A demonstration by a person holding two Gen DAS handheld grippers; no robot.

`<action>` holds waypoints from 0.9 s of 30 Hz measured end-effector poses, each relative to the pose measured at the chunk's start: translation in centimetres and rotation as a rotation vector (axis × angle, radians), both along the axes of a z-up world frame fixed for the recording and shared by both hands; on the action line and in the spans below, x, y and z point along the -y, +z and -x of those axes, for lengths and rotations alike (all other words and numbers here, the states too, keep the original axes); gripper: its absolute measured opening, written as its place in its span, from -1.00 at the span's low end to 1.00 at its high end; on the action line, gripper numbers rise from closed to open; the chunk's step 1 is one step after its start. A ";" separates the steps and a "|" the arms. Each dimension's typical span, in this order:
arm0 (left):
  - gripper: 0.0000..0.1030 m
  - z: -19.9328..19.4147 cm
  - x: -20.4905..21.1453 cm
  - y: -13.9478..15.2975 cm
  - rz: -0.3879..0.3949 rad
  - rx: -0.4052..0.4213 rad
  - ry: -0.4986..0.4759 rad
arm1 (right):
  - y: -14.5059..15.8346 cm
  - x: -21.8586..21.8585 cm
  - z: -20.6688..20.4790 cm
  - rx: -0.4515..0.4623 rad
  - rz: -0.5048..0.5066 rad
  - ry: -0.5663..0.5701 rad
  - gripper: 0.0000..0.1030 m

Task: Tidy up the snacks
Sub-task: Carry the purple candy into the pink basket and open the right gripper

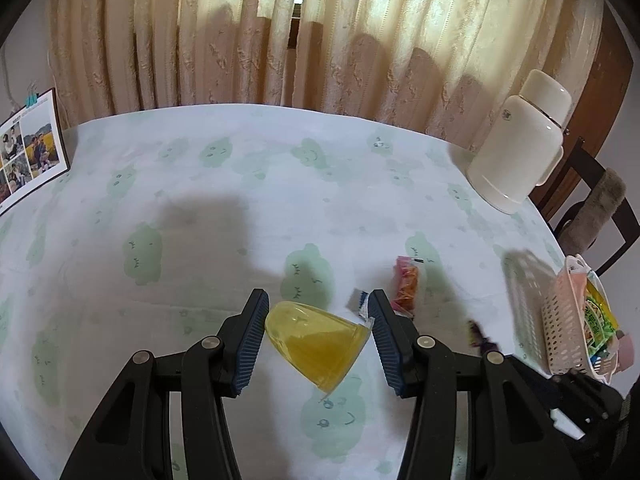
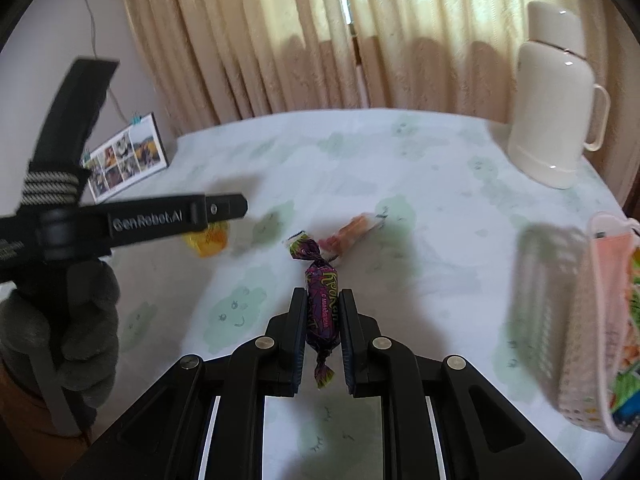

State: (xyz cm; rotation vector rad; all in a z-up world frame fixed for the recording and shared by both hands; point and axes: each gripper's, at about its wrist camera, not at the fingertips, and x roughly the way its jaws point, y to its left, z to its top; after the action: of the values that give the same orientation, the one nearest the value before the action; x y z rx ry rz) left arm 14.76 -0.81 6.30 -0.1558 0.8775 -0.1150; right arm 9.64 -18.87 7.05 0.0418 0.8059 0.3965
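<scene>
Nearest in the right wrist view, the right gripper [image 2: 323,320] is seen shut on one purple wrapped candy [image 2: 321,292], pinched across its middle so that both twisted ends stick out free; the candy appears lifted clear of the table [image 2: 440,168], presumably for carrying to the basket [image 2: 580,332] at the right edge. In the left wrist view, the left gripper [image 1: 318,344] is held partly open with one yellow jelly cup [image 1: 316,344] between its fingers, lying on its side; the cup's rim meets the right pad, but whether the left pad presses it cannot be told. Just beyond, two loose snacks are counted on the cloth: an orange packet [image 1: 408,284] and a small blue-and-white wrapper [image 1: 360,304], mostly hidden behind a finger. One basket is seen, already holding several packets, so sorting seems under way. Far right, one white flask [image 1: 520,148] stands; far left, one photo calendar [image 1: 30,144] leans.
</scene>
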 end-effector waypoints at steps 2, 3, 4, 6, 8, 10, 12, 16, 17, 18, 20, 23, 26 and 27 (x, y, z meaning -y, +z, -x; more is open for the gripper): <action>-0.08 0.1 0.3 0.2 0.000 0.005 -0.008 | 0.7 0.8 0.5 0.015 -0.009 -0.026 -0.68; -0.08 0.2 0.4 0.3 0.000 0.008 -0.012 | 1.0 1.2 0.6 0.022 -0.013 -0.038 -0.68; -0.08 0.3 0.5 0.4 0.001 0.011 -0.017 | 1.5 2.0 1.0 0.034 -0.019 -0.058 -0.68; -0.08 0.6 0.8 0.6 0.006 0.016 -0.026 | 2.2 3.1 1.4 0.052 -0.028 -0.092 -0.68; -0.08 0.8 1.1 0.7 0.008 0.019 -0.034 | 2.9 4.4 1.8 0.068 -0.032 -0.128 -0.68; -0.08 0.9 1.4 0.8 0.008 0.021 -0.042 | 3.4 5.7 2.2 0.082 -0.030 -0.161 -0.68; -0.08 1.0 1.8 0.8 0.006 0.023 -0.051 | 3.8 6.9 2.4 0.093 -0.024 -0.198 -0.68; -0.08 1.3 2.4 0.9 0.001 0.025 -0.068 | 4.0 9.6 2.6 0.098 -0.032 -0.277 -0.68; -0.08 1.4 2.6 0.9 -0.001 0.025 -0.072 | 4.1 10.3 2.7 0.101 -0.031 -0.300 -0.68; -0.08 1.4 2.8 0.8 -0.002 0.024 -0.076 | 4.0 10.7 2.8 0.103 -0.029 -0.316 -0.68; -0.08 1.5 3.1 0.8 -0.006 0.022 -0.085 | 4.0 11.7 2.9 0.106 -0.029 -0.350 -0.68; -0.08 1.6 3.6 0.6 -0.010 0.019 -0.099 | 3.9 12.9 3.0 0.105 -0.027 -0.391 -0.66; -0.08 1.6 4.1 0.3 -0.003 0.006 -0.117 | 3.6 13.9 3.1 0.098 -0.020 -0.427 -0.57; -0.08 1.6 4.3 0.2 -0.005 0.005 -0.120 | 3.5 14.1 3.2 0.097 -0.024 -0.432 -0.48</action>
State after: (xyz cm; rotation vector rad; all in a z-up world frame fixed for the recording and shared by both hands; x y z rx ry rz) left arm 13.14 -5.12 6.55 -0.0986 0.8823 -0.2251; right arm 6.41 -32.96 10.52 0.2139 0.6737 -0.0009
